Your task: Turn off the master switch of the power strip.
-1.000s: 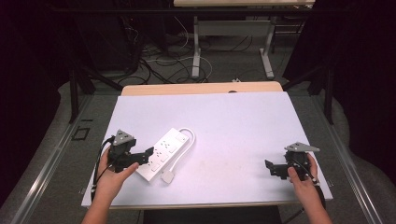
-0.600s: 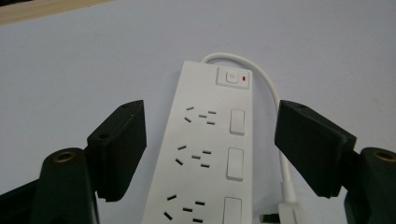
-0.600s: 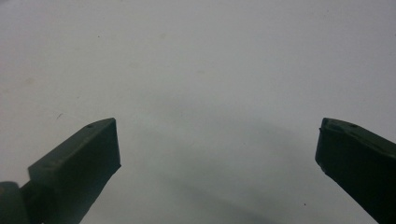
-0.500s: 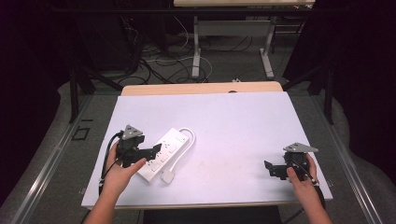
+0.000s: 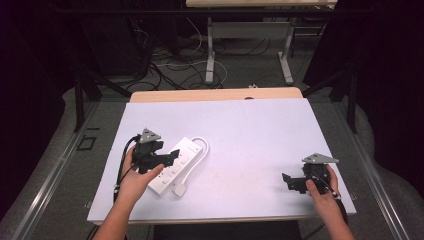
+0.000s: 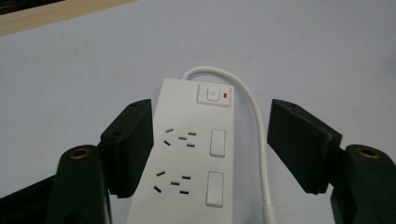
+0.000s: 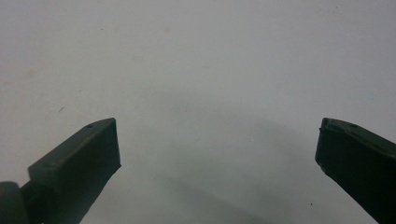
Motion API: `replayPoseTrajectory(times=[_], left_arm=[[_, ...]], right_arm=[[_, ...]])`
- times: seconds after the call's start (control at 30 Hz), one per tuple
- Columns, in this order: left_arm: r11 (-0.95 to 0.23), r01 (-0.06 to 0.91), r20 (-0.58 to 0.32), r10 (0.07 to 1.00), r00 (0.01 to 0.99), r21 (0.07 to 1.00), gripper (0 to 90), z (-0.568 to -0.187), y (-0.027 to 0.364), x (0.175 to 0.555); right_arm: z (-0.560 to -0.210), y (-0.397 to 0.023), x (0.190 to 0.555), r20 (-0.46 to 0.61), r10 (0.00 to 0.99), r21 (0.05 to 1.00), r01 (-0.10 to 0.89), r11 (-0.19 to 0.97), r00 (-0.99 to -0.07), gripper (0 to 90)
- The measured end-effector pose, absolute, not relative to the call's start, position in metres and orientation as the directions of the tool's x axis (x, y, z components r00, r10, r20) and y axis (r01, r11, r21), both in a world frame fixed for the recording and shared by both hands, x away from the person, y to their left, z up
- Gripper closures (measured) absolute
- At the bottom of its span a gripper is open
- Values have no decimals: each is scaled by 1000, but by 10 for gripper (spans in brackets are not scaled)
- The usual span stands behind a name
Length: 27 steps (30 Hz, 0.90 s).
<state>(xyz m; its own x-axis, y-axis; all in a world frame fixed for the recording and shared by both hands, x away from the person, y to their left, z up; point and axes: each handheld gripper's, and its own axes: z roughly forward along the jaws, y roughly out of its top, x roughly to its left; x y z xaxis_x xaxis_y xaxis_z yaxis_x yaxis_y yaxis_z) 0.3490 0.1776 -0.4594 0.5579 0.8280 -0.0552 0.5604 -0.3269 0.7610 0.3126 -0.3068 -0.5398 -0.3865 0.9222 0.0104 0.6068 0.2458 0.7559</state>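
A white power strip with several sockets and rocker switches lies flat on the white table top. Its white cable loops round to a plug. My left gripper hangs over the strip's near end. In the left gripper view the strip lies between the jaws of that gripper, which have just been closing. The left pad sits at the strip's edge, while the right pad stands apart beyond the cable. My right gripper rests open over bare table.
The table's wooden far edge runs behind the white top. Beyond it, on the floor, stand desk legs and loose cables. Metal rails flank the table.
My left gripper has moved to the right and further over the power strip, and its jaws have narrowed. The right gripper has stayed put.
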Motion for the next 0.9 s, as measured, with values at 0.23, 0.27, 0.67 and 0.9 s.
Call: replayPoseTrajectory(times=[0.23,0.27,0.67,0.9], left_arm=[[-323,574,-70,827,557,752,353,-460,170,354],[-320,571,-68,829,555,756,366,-461,169,356],[-306,602,-106,828,550,738,430,-465,158,366],[-316,608,-100,829,550,728,469,-467,154,372]], right_arm=[[-540,-306,312,10,923,754,609,246,-385,0],[-540,-306,312,9,923,754,609,247,-386,0],[-540,-307,313,0,919,754,604,259,-394,0],[-540,-307,313,2,919,754,604,257,-394,0]])
